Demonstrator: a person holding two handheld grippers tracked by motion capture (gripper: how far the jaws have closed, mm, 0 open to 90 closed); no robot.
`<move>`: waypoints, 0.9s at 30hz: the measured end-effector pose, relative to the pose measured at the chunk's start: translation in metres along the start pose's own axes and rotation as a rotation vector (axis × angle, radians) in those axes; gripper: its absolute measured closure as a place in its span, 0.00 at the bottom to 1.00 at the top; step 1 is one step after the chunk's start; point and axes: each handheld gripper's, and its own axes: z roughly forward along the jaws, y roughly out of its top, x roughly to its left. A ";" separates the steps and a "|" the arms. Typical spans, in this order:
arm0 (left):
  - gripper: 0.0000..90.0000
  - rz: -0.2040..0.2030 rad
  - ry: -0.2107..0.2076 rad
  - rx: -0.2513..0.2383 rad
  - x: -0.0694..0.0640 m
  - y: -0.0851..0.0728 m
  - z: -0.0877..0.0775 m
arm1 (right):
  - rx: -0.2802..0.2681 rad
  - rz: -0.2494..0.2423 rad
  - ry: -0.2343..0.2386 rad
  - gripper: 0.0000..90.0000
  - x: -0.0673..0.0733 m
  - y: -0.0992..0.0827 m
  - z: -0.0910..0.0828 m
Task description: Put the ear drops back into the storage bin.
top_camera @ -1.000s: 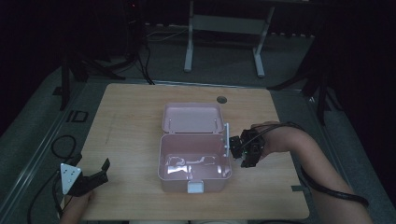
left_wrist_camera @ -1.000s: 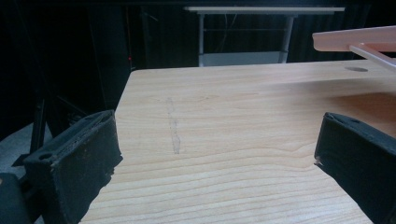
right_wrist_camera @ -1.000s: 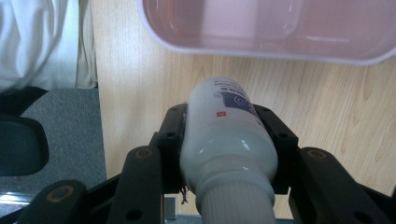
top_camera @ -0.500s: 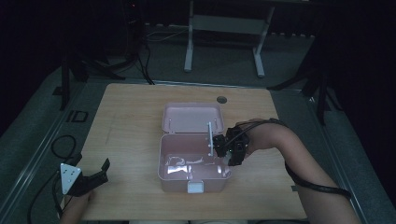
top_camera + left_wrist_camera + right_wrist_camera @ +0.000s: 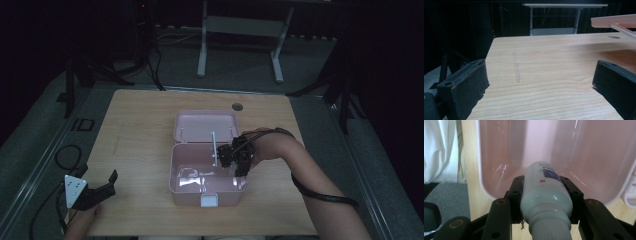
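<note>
Since the earlier frame our right gripper (image 5: 235, 162) has travelled from beside the box's right wall to above its right half, carrying the bottle with it; our left gripper has kept its place.

Starting at the left, our left gripper (image 5: 95, 190) rests near the bench's (image 5: 140, 125) front-left corner, well apart from the box. In the left gripper view its jaws stand wide open with only bare wood between them.

Near the middle of the bench we see the pink box (image 5: 175, 172), its lid (image 5: 205, 125) swung back toward the far edge.

At the right, our right gripper's jaws are closed on the white bottle (image 5: 544, 192). In the right gripper view the pads (image 5: 517, 195) press on both flanks of the bottle, just past its ribbed cap, and its far end points down into the box's pink hollow (image 5: 584, 157). We cannot tell whether the bottle touches the box floor.
</note>
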 end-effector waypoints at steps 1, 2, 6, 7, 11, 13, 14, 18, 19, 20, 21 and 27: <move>0.00 0.000 0.000 0.000 0.000 0.000 0.000 | 0.001 -0.001 0.003 0.66 -0.001 0.001 0.002; 0.00 0.000 0.000 0.000 0.000 0.000 0.000 | 0.002 -0.001 0.004 0.66 -0.001 0.002 0.005; 0.00 0.000 0.001 0.000 0.000 0.000 0.000 | 0.006 0.007 0.014 0.66 -0.004 0.006 0.014; 0.00 0.000 0.001 0.000 0.000 0.000 0.000 | 0.007 0.006 0.014 0.66 -0.004 0.007 0.016; 0.00 -0.001 0.000 -0.001 0.000 0.000 0.000 | 0.011 0.015 0.021 0.66 -0.006 0.009 0.025; 0.00 -0.002 0.000 -0.003 0.000 0.000 0.000 | 0.011 0.018 0.023 0.66 -0.007 0.011 0.029; 0.00 0.001 0.000 -0.001 0.000 0.000 0.000 | 0.011 0.018 0.024 0.66 -0.008 0.012 0.031; 0.00 0.001 -0.001 0.000 0.000 0.000 0.000 | 0.009 0.020 0.032 0.66 -0.008 0.016 0.042; 0.00 0.001 -0.001 0.000 0.000 0.000 0.000 | 0.009 0.013 0.031 0.66 -0.008 0.017 0.043; 0.00 0.001 -0.001 0.000 0.000 0.000 0.000 | 0.006 0.015 0.030 0.66 -0.009 0.018 0.047; 0.00 0.001 -0.001 0.000 0.000 0.000 0.000 | 0.009 0.017 0.034 0.66 -0.009 0.019 0.049; 0.00 0.000 -0.002 0.001 0.000 0.000 0.000 | 0.016 0.013 0.052 0.66 -0.008 0.025 0.062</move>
